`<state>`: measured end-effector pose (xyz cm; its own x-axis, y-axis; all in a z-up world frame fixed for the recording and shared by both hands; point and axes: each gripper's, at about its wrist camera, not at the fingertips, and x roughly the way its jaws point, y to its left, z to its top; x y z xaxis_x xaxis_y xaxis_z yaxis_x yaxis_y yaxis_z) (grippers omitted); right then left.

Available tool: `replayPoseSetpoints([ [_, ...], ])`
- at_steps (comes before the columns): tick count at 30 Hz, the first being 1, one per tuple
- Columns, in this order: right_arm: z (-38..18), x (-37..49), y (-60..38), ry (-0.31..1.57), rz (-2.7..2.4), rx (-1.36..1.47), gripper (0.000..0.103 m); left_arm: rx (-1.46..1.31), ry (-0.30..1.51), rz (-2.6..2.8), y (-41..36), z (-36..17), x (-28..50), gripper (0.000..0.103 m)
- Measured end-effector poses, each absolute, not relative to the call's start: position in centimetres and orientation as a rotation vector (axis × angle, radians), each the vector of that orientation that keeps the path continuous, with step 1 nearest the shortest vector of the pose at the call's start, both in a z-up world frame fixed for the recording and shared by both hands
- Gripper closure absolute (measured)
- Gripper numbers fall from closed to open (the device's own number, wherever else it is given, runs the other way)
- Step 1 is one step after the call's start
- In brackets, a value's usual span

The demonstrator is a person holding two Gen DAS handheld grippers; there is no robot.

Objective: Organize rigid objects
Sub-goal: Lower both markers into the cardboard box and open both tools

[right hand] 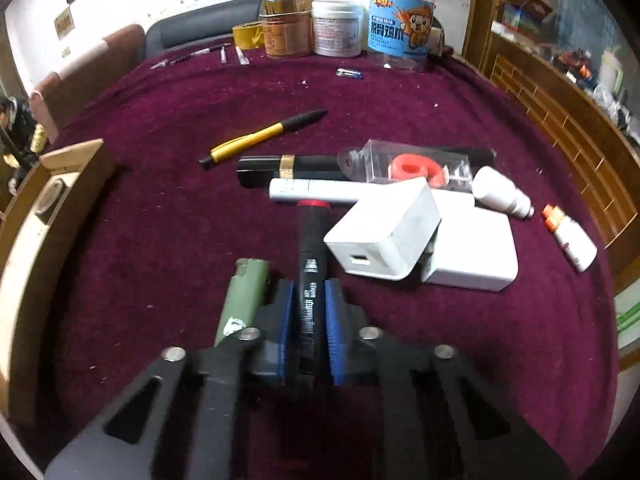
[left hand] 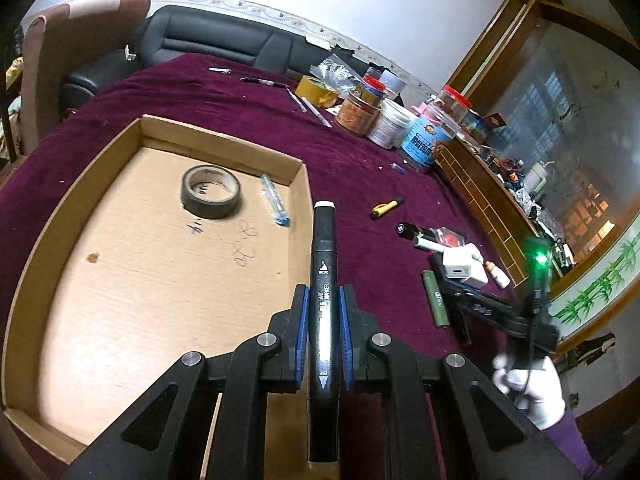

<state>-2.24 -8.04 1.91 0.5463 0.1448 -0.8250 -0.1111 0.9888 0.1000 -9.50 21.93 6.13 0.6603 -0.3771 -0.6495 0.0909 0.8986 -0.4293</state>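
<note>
Left wrist view: the left gripper [left hand: 323,332] has its fingers closed on a black art marker [left hand: 323,280], held lengthwise over the near right wall of a shallow cardboard tray [left hand: 298,168], likely for dropping inside beside the grey tape roll [left hand: 211,191] and a clear pen [left hand: 275,205]. In the right wrist view, the right gripper [right hand: 307,320] has its fingers clamped on a red-capped black marker [right hand: 310,248] lying on the maroon tabletop [right hand: 160,200]. A green tube [right hand: 242,296] touches its left side; a white charger [right hand: 382,228] crowds the right. Farther off lie a yellow pen [right hand: 260,136] and jars [right hand: 336,28] at the far edge.

Right gripper [right hand: 307,300] clamped on red-capped black marker [right hand: 310,240] beside white charger [right hand: 384,228]
</note>
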Motion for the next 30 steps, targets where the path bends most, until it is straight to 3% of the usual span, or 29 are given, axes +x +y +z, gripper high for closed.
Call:
replayPoseSetpoints([
  [8,5.9,-4.0,-9.4,0.952,0.324,0.264,0.091,-0.437,0.800,-0.261,25.6,7.8,-8.3,0.092],
  [14,7.9,-2.3,-3.7,0.993,0.544,0.359,0.091,-0.383,0.834,-0.155,29.3,8.0,-4.9,0.092],
  [23,5.8,2.3,9.4,1.134,0.659,0.339,0.090,-0.434,0.984,-0.080,32.6,3.7,1.3,0.092],
  [30,2.9,5.9,14.1,1.187,0.530,0.251,0.090,-0.446,1.025,-0.053,33.1,1.6,4.1,0.092],
])
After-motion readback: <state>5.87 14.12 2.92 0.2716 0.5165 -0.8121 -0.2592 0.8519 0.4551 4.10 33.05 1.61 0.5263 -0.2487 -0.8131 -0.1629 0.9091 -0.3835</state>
